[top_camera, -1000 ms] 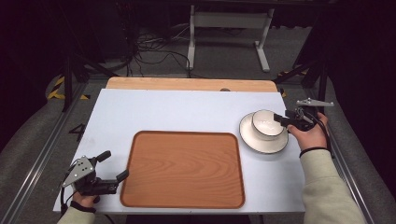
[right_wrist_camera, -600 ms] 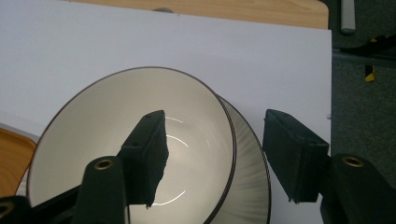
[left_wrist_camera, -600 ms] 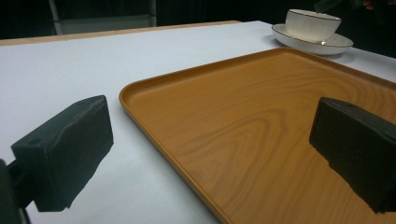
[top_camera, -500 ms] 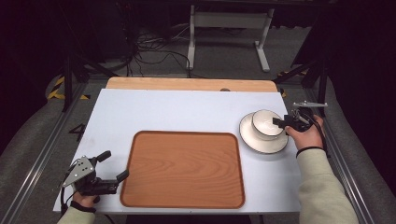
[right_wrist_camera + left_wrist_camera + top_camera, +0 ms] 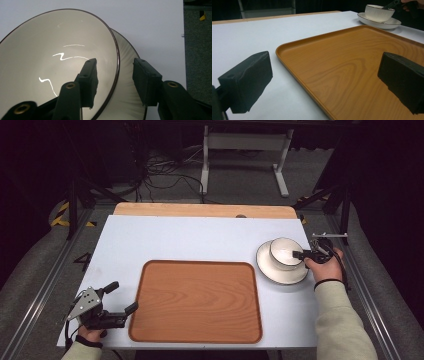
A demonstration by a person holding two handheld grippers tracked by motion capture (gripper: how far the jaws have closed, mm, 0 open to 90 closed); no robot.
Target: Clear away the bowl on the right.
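- Left gripper (image 5: 119, 298): jaws wide and empty, at the near left corner of the wooden tray (image 5: 196, 300).
- Bowl (image 5: 285, 253): stands on saucer (image 5: 280, 269), right of the tray.
- Right gripper (image 5: 300, 255): has sunk since a second ago; jaws just narrowing astride the bowl's wall, a gap showing at the outer pad. Likely about to grip.
- Writing: none legible.

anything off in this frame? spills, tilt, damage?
Nothing stands out. The bowl sits upright on its saucer, no spill or chip visible. The wooden tray lies flat and bare. The right hand-held gripper straddles the bowl's rim, its jaws just closing, a gap still showing on the outer side. The left hand-held gripper is open by the tray.
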